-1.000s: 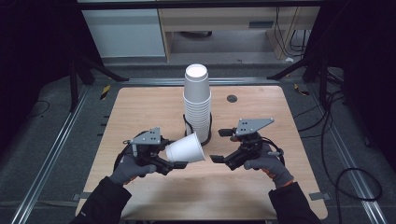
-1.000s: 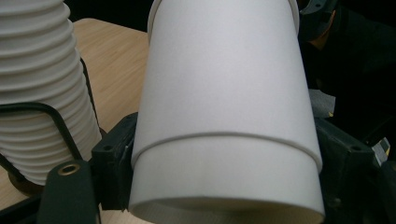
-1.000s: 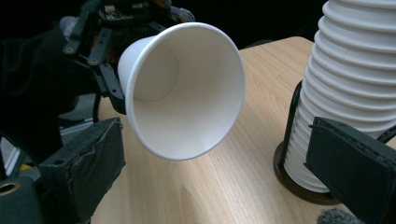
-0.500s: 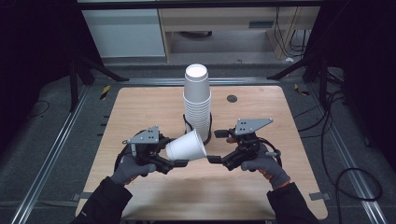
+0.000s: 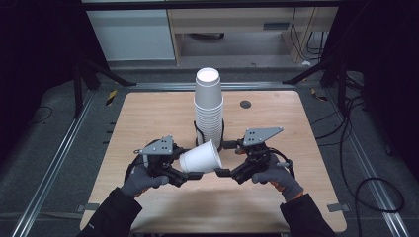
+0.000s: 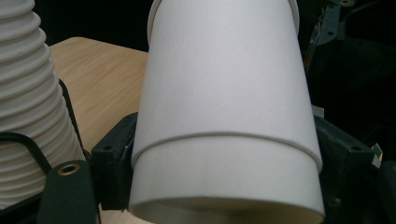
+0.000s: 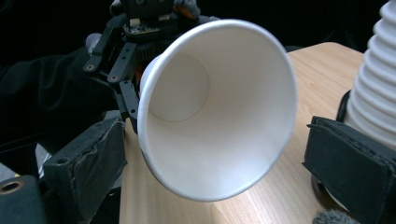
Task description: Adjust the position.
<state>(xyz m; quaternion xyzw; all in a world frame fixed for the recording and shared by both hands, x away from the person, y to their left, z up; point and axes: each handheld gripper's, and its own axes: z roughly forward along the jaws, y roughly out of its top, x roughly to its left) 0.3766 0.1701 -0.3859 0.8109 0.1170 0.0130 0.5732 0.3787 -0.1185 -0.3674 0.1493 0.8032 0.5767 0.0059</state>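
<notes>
- A dark room surrounds a wooden table (image 5: 148,123) that takes the middle of the high view, with metal rails running along its left and right sides.
- A tall stack (image 5: 208,106) of white paper cups stands at the centre of the frame, toward the far half of the table.
- Just below the stack, a single cup (image 5: 201,158) lies tilted on its side, off the board, mouth toward the right.
- The left gripper (image 5: 190,174) clamps the cup near its base, jaws narrowed on the wall; in the left gripper view the cup (image 6: 224,107) sits between the two black jaws.
- The right gripper (image 5: 225,158) faces the cup's mouth with jaws wide, one either side of the rim and not pressing; its jaws have just been closing a little.
- In the right gripper view the open cup (image 7: 219,112) hangs between the spread pads (image 7: 350,163), the stack (image 7: 378,79) at the right edge.
- The cup looks very light and thin-walled: it would likely dent under a hard squeeze.
- The rolled rim and the base should be the stiffest places to grip.
- Open board lies below and to both lower corners; the stack just above is the close obstacle and could topple if knocked.
</notes>
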